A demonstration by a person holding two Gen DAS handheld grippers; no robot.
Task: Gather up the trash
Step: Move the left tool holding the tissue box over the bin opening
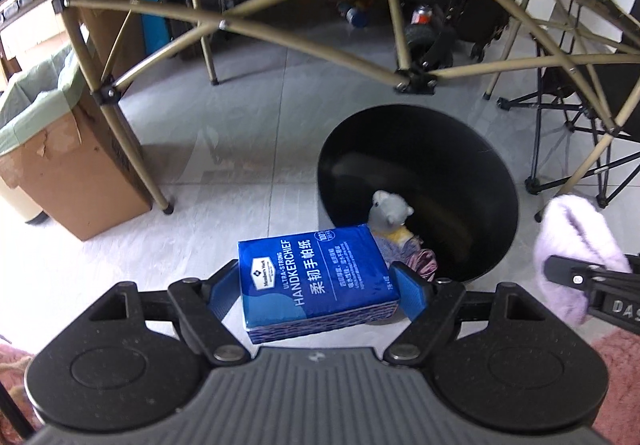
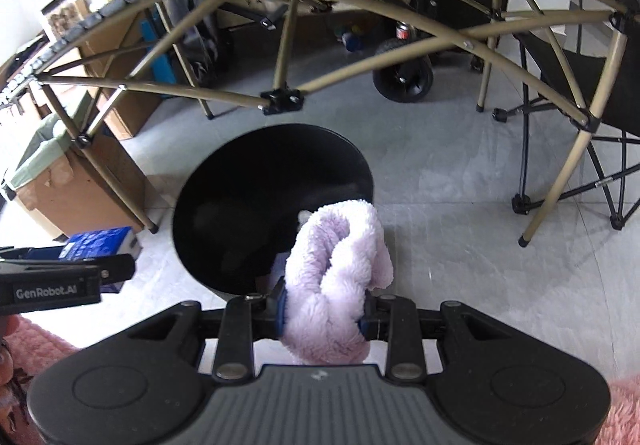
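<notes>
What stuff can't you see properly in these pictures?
- Black bin: in the left wrist view, the handkerchief pack held by the left gripper covers its near rim.
- Grey plush toy in the bin: the pack hides its lower half; in the right wrist view, the fluffy lilac cloth in the right gripper covers nearly all of it.
- Can under the table: too small to read.

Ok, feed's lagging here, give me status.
Left gripper clamped on blue handkerchief pack. Right gripper clamped on fluffy lilac cloth. Black bin just ahead, path clear.
</notes>
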